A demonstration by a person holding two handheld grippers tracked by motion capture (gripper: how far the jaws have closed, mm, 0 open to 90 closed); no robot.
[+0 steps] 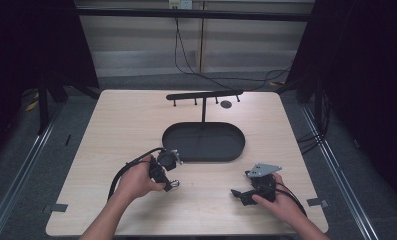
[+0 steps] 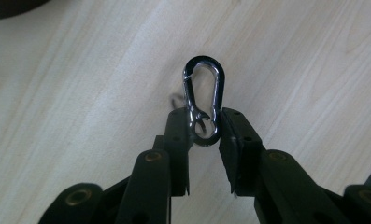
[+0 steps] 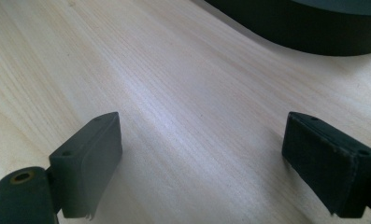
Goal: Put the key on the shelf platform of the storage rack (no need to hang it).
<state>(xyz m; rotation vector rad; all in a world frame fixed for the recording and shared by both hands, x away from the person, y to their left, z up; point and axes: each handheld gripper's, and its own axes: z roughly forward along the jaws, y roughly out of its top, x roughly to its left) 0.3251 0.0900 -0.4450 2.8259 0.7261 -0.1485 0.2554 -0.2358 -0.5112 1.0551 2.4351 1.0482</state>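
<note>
A silver carabiner (image 2: 204, 100) is pinched at its near end between the black jaws of the left gripper (image 2: 205, 123), above the pale wooden table (image 2: 80, 93).

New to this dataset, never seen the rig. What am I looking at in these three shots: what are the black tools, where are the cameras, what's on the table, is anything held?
There is no robot here: a person works at a wooden table with a hand-held two-jaw gripper in each hand. The high view looks down from above; the left gripper is at its left, the right gripper at its right. The other two pictures come from cameras riding on each gripper, looking along its black jaws. On the table stand a black oval tray and, behind it, a black rack with small pegs. The left gripper is shut on a silver carabiner. The right gripper is open, holding nothing, above bare wood.
</note>
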